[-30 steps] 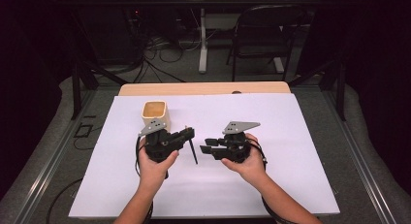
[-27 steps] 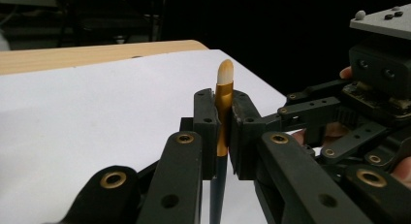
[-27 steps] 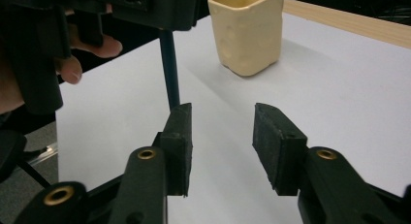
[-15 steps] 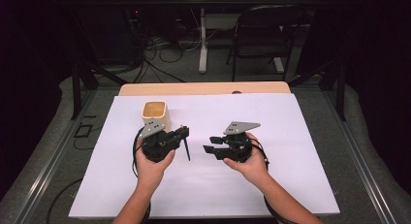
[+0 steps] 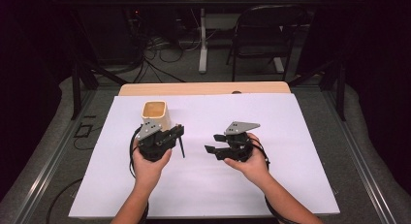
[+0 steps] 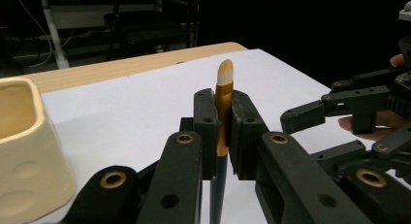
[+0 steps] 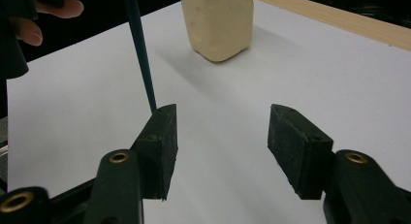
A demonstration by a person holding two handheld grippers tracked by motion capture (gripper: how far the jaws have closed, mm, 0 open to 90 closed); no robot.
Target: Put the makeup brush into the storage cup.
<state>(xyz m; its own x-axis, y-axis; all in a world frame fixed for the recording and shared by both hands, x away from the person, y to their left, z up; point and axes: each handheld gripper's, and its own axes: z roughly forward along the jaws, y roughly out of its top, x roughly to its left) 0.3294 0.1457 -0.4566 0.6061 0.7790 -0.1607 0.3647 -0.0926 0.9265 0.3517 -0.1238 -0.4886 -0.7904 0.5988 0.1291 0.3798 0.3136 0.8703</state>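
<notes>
My left gripper (image 5: 177, 131) (image 6: 223, 129) is shut on a paintbrush (image 5: 181, 147) (image 6: 224, 95), clamped at its gold ferrule. The pale bristle tip points up past the jaws, and the dark handle hangs down toward the white sheet. A cream cup (image 5: 156, 113) (image 6: 24, 146) stands upright just behind and left of that gripper. My right gripper (image 5: 212, 142) (image 7: 220, 136) is open and holds nothing. It hovers low over the sheet and points left at the brush handle (image 7: 140, 49), with the cup (image 7: 218, 20) beyond it.
A white sheet (image 5: 291, 136) covers the table, and a strip of bare wood (image 5: 203, 88) shows along the far edge. Past the table are a dark chair (image 5: 261, 35), table legs and floor cables. A metal rail (image 5: 43, 170) runs along the left side.
My left gripper has drifted a little left toward the cup, carrying the brush with it. The right gripper has barely moved and is still open.
</notes>
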